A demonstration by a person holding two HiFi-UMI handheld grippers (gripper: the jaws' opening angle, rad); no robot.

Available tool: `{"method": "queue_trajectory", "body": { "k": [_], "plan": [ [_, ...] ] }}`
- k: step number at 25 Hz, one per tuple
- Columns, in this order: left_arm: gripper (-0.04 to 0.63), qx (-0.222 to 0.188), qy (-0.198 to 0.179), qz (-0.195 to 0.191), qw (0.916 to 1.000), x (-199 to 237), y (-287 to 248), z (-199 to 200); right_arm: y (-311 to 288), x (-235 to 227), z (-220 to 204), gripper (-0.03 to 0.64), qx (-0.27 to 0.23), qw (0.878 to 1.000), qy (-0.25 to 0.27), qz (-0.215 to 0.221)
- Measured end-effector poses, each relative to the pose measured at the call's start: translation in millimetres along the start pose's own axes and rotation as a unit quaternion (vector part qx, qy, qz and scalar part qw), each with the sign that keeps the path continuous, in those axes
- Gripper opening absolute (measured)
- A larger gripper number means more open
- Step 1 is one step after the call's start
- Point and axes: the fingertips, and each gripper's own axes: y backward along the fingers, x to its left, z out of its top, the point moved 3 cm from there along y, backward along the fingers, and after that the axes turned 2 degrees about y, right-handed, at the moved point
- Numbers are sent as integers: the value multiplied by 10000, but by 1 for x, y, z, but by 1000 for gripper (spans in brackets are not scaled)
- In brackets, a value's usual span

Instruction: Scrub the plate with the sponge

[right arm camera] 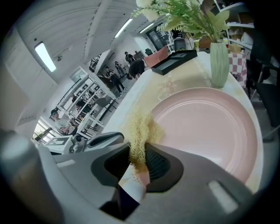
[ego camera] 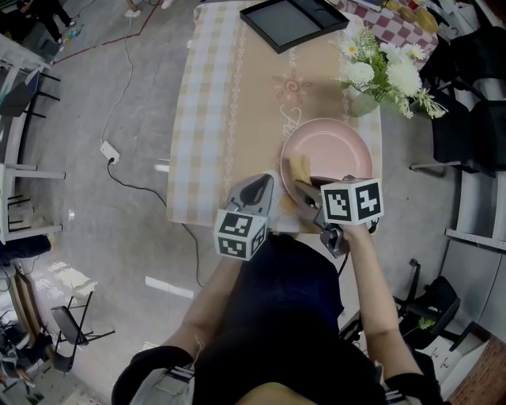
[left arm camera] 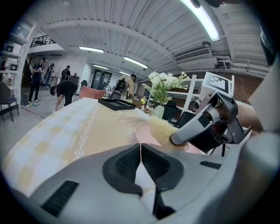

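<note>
A pink plate [ego camera: 336,146] lies near the front right corner of the table [ego camera: 229,95], and fills the right gripper view [right arm camera: 205,127]. A yellow fibrous sponge [ego camera: 300,168] rests at the plate's near-left rim. My right gripper [ego camera: 305,188] is shut on the sponge [right arm camera: 139,131], whose fibres stick out between the jaws [right arm camera: 138,159]. My left gripper [ego camera: 258,187] sits just left of the plate over the table's front edge, shut with nothing in it [left arm camera: 141,151]. In the left gripper view the right gripper [left arm camera: 205,124] presses the sponge [left arm camera: 162,128] at the plate's edge [left arm camera: 142,131].
A pale green vase of white flowers [ego camera: 379,71] stands just behind the plate. A black tray [ego camera: 292,20] lies at the table's far end. A power strip and cable [ego camera: 109,150] are on the floor to the left. Black chairs [ego camera: 466,119] stand at the right.
</note>
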Motion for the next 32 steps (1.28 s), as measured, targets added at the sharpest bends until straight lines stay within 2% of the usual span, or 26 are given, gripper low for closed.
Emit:
{"method": "queue_trajectory", "body": {
  "k": [6, 11, 21, 32],
  "plan": [
    [17, 17, -40, -71, 10000, -5, -1, 0, 37, -27, -7, 92, -112, 9994, 120, -290],
    [17, 41, -69, -100, 9999, -8, -1, 0, 60, -58, -23, 92, -15, 9978, -61, -658],
    [17, 64, -125, -131, 9998, -11, -2, -1, 75, -94, -45, 91, 206, 9930, 7, -1163],
    [17, 49, -120, -104, 9999, -9, 0, -2, 74, -97, -52, 91, 292, 9925, -4, -1191]
  ]
}}
